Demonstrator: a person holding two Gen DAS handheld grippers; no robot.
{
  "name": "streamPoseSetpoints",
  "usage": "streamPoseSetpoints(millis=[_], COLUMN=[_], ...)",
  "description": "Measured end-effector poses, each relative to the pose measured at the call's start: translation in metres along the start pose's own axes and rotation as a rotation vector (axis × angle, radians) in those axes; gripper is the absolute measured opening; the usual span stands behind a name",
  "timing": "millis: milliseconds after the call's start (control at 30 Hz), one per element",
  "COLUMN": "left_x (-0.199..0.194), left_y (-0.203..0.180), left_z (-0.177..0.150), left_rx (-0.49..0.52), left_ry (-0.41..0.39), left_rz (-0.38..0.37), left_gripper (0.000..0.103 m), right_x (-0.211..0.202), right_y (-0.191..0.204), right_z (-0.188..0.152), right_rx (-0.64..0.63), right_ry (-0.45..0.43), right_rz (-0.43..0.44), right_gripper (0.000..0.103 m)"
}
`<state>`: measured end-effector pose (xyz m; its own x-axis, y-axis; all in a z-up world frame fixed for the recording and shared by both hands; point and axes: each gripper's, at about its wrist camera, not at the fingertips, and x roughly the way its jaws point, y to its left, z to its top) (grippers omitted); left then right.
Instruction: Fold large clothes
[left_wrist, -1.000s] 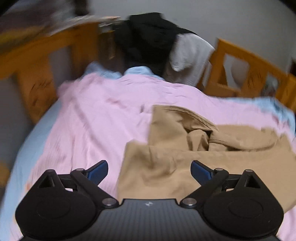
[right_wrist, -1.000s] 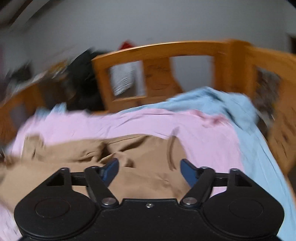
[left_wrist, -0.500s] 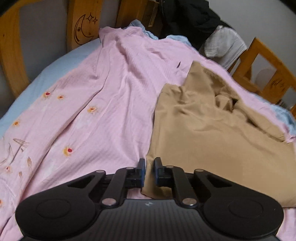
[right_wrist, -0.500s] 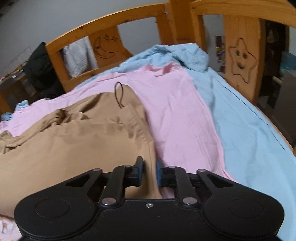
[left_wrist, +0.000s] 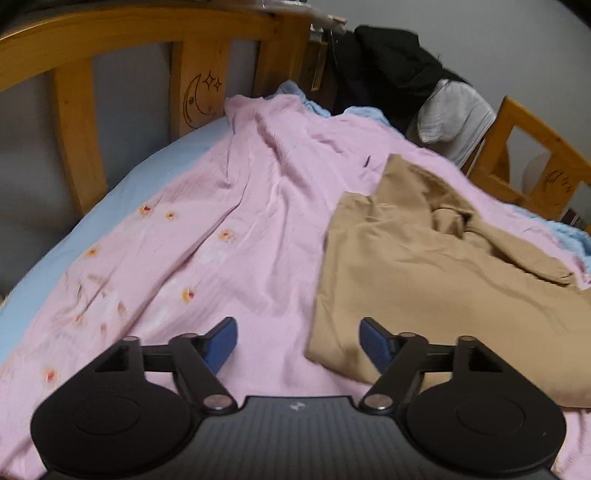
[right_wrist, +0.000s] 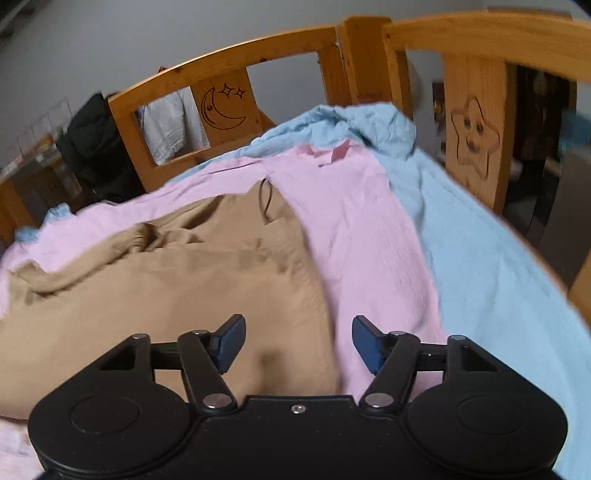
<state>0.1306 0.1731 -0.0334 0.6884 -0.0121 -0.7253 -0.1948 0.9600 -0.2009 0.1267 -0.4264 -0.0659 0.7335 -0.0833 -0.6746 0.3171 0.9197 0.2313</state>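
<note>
A tan garment (left_wrist: 436, 280) lies rumpled on a pink blanket (left_wrist: 229, 229) spread over the bed. In the left wrist view my left gripper (left_wrist: 298, 341) hovers over the garment's near left corner with its jaws opening; the pads press on nothing. In the right wrist view the same tan garment (right_wrist: 177, 280) fills the left half, and a dark cord loop (right_wrist: 265, 199) sits at its far edge. My right gripper (right_wrist: 297, 341) hangs over the garment's right edge, its jaws opening and holding nothing.
A wooden bed frame with moon and star carvings (right_wrist: 225, 107) rings the mattress. Dark and white clothes (left_wrist: 417, 85) hang over the rail at the back. A light blue sheet (right_wrist: 487, 266) covers the right side of the bed, with pink blanket (right_wrist: 362, 229) beside it.
Half a second ago both grippers were shut on the tan garment's near corners. Now both have let go and their jaws stand wide; the garment lies flat on the blanket.
</note>
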Motion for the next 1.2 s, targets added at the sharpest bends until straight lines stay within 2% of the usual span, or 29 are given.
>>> streamPoseSetpoints(millis=[33, 167, 300, 433, 500, 533, 567, 600, 633, 667, 700, 867, 967, 1100, 1200], left_x=[-0.005, -0.008, 0.014, 0.032, 0.036, 0.038, 0.039, 0.040, 0.041, 0.040, 0.039, 0.003, -0.023, -0.045, -0.041], left_y=[-0.001, -0.008, -0.023, -0.026, -0.027, -0.028, -0.028, -0.027, -0.025, -0.024, -0.025, -0.030, -0.021, -0.002, 0.004], left_z=[-0.005, -0.024, -0.031, -0.030, -0.030, -0.030, -0.029, -0.027, -0.026, -0.025, -0.023, -0.014, -0.015, -0.043, -0.062], left_rx=[-0.016, -0.097, -0.175, -0.299, -0.356, -0.379, -0.405, -0.432, -0.459, -0.475, -0.474, -0.449, -0.452, -0.430, -0.390], left_ry=[-0.003, 0.047, 0.102, 0.089, 0.070, 0.069, 0.077, 0.087, 0.089, 0.087, 0.120, 0.047, 0.047, 0.083, 0.074], left_rz=[-0.033, -0.248, -0.320, -0.302, -0.277, -0.249, -0.208, -0.177, -0.167, -0.167, -0.174, -0.171, -0.166, -0.167, -0.179], left_gripper=[0.082, 0.082, 0.082, 0.081, 0.073, 0.059, 0.040, 0.030, 0.012, 0.007, 0.005, 0.000, 0.000, 0.000, 0.001], right_x=[-0.003, -0.001, 0.005, 0.011, 0.011, 0.010, 0.009, 0.009, 0.007, 0.005, 0.003, -0.031, -0.063, -0.092, -0.092], right_y=[0.000, -0.012, -0.023, -0.032, -0.035, -0.036, -0.038, -0.040, -0.042, -0.042, -0.040, -0.027, -0.023, -0.033, -0.032], right_z=[-0.003, -0.018, -0.022, -0.025, -0.027, -0.028, -0.029, -0.030, -0.032, -0.031, -0.030, -0.018, -0.015, -0.027, -0.040], right_rx=[0.031, 0.215, 0.353, 0.455, 0.496, 0.511, 0.528, 0.542, 0.551, 0.547, 0.524, 0.437, 0.407, 0.439, 0.381], right_ry=[0.020, 0.119, 0.134, 0.110, 0.077, 0.065, 0.057, 0.051, 0.047, 0.043, 0.041, -0.002, -0.001, 0.065, 0.111], right_rz=[0.002, 0.054, 0.078, 0.084, 0.074, 0.064, 0.049, 0.040, 0.042, 0.043, 0.040, 0.025, 0.014, 0.011, -0.034], right_gripper=[0.072, 0.072, 0.071, 0.070, 0.058, 0.043, 0.031, 0.028, 0.024, 0.019, 0.016, 0.009, 0.009, 0.009, 0.009])
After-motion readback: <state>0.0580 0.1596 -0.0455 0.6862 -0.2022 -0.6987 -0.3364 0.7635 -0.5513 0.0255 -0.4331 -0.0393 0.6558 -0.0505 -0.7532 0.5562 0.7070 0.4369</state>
